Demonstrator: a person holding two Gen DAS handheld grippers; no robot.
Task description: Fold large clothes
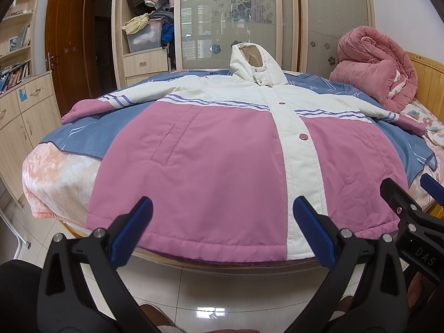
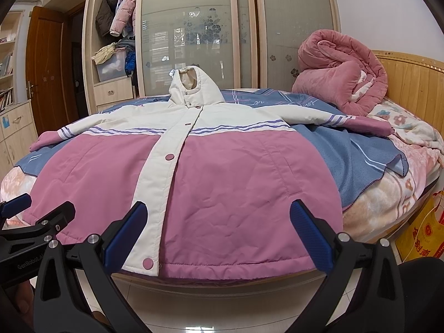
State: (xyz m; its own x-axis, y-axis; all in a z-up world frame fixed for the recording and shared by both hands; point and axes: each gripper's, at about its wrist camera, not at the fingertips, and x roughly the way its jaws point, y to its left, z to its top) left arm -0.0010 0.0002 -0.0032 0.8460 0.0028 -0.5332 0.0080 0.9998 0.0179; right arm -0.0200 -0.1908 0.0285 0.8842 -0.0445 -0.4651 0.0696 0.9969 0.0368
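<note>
A large pink and white hooded jacket (image 1: 216,152) lies flat, front up, on the bed, buttoned, sleeves spread to both sides, hood at the far end. It also shows in the right wrist view (image 2: 222,172). My left gripper (image 1: 222,216) is open and empty, just in front of the jacket's hem near the white button strip. My right gripper (image 2: 219,216) is open and empty, in front of the hem's right half. The right gripper shows at the edge of the left wrist view (image 1: 410,199), and the left gripper in the right wrist view (image 2: 38,208).
A blue blanket (image 1: 83,136) lies under the jacket on the bed. A rolled pink quilt (image 2: 341,75) sits at the wooden headboard (image 2: 416,80). A wardrobe (image 1: 236,22) stands behind the bed, cabinets (image 1: 25,111) to the left. A yellow bag (image 2: 421,236) is by the bed.
</note>
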